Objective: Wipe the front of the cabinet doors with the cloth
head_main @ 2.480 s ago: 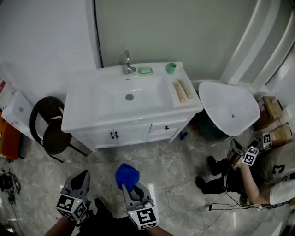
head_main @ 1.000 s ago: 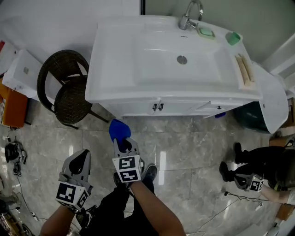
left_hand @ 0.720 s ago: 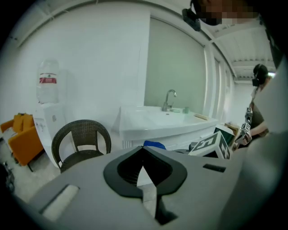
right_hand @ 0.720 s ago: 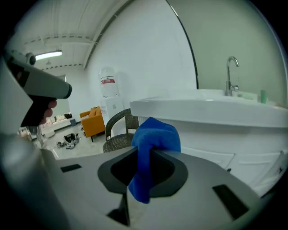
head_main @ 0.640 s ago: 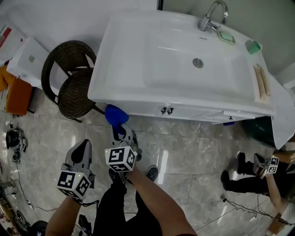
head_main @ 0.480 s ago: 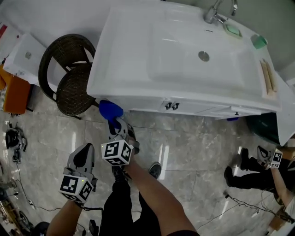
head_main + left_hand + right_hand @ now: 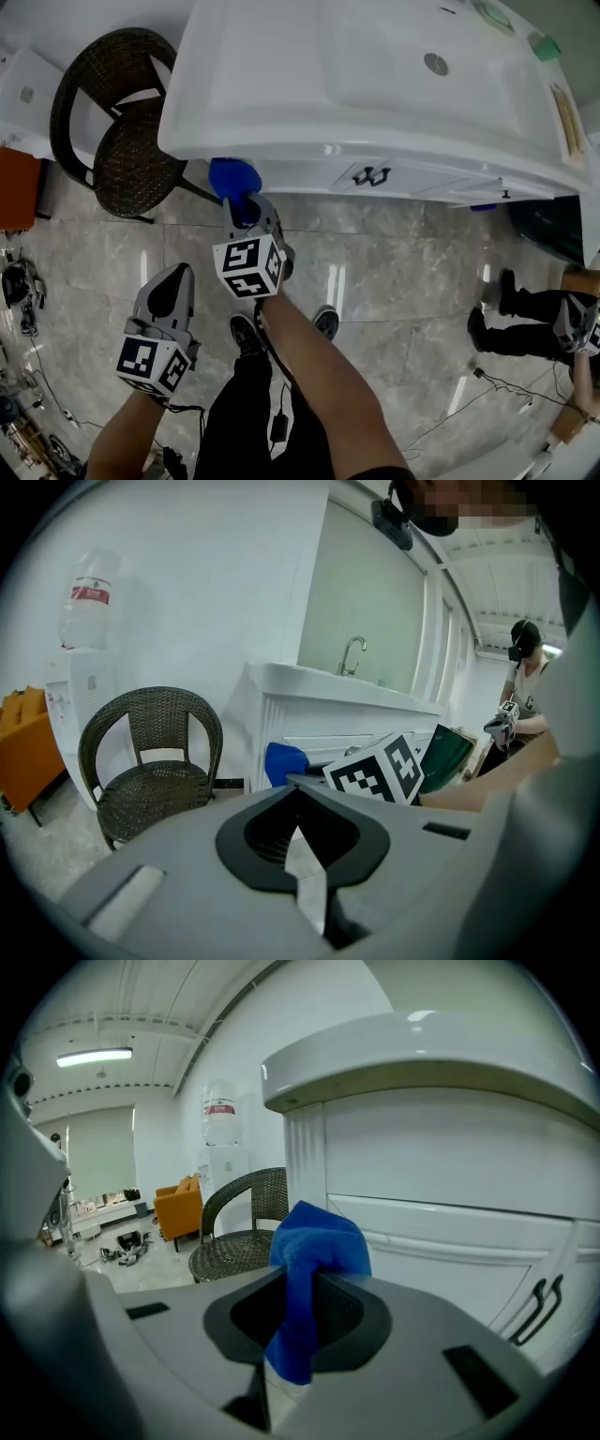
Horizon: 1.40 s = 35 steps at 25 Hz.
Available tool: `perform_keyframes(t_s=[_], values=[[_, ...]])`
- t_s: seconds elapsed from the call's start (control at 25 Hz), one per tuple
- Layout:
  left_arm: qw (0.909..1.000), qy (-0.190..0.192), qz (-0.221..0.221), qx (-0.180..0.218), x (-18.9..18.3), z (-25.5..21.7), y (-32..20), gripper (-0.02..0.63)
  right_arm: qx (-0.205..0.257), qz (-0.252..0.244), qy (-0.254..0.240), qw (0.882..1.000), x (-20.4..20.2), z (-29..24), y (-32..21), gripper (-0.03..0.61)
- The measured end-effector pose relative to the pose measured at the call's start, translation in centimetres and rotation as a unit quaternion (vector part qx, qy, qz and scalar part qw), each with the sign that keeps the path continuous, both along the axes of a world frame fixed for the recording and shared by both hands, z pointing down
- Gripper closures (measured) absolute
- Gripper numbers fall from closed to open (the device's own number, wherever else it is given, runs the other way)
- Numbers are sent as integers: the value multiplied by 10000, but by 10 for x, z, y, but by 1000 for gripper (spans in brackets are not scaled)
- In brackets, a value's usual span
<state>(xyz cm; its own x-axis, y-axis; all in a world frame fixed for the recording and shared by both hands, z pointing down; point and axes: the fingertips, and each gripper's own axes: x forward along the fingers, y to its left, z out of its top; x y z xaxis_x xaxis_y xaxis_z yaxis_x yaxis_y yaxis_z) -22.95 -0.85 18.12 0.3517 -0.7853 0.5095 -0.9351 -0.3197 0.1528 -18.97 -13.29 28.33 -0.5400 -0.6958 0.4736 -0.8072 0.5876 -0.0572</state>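
Marble floor (image 7: 394, 281) below the cabinet doors (image 7: 441, 1241): the right gripper (image 7: 246, 211), jaws clenched on the blue cloth (image 7: 314, 1241), points it at their left end. The left gripper (image 7: 173, 286), farther back, is closed and empty.

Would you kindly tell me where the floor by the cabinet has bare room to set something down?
The marble floor is bare below the door handles, between the right tool holding the cloth and the other person's shoes. It is crowded leftward: the wicker chair, then cables.
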Motion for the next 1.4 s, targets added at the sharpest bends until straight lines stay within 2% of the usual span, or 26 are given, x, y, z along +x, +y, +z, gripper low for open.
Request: perform_keyframes(t_s=[0.12, 0.28, 0.52, 0.72, 0.88, 1.04, 1.12, 1.2, 1.28, 1.4], values=[[9999, 51, 89, 105, 5, 2, -16, 614, 27, 270, -135, 9995, 15, -2, -13, 529], [9998, 161, 105, 107, 21, 10, -28, 614, 134, 724, -232, 9970, 55, -9, -28, 529], [9996, 217, 159, -29, 67, 27, -33, 614, 311, 827, 106, 9960, 126, -11, -39, 529], [9990, 395, 197, -63, 107, 26, -40, 614, 145, 1257, 317, 9915, 199, -5, -47, 529], [9985, 437, 306, -85, 126, 23, -38, 614, 22, 1883, 411, 9812, 260, 1, -50, 529], [9987, 430, 255, -99, 118, 27, -35, 614, 28, 2715, 285, 9620, 307, -5, -42, 529], [9990, 405, 189, -96, 107, 30, -33, 614, 79, 2892, 215, 9570, 309, -6, -35, 529], [9991, 406, 130, -84, 96, 31, -31, 614, 107, 2820, 144, 9593, 293, -3, -25, 529], [9990, 429, 67, -84, 83, 33, -29, 614, 50, 2588, 67, 9659, 262, 3, -15, 529], [9989, 450, -41, -116, 54, 39, -19, 614, -236, 2049, -173, 9783, 191, 18, -1, 529]])
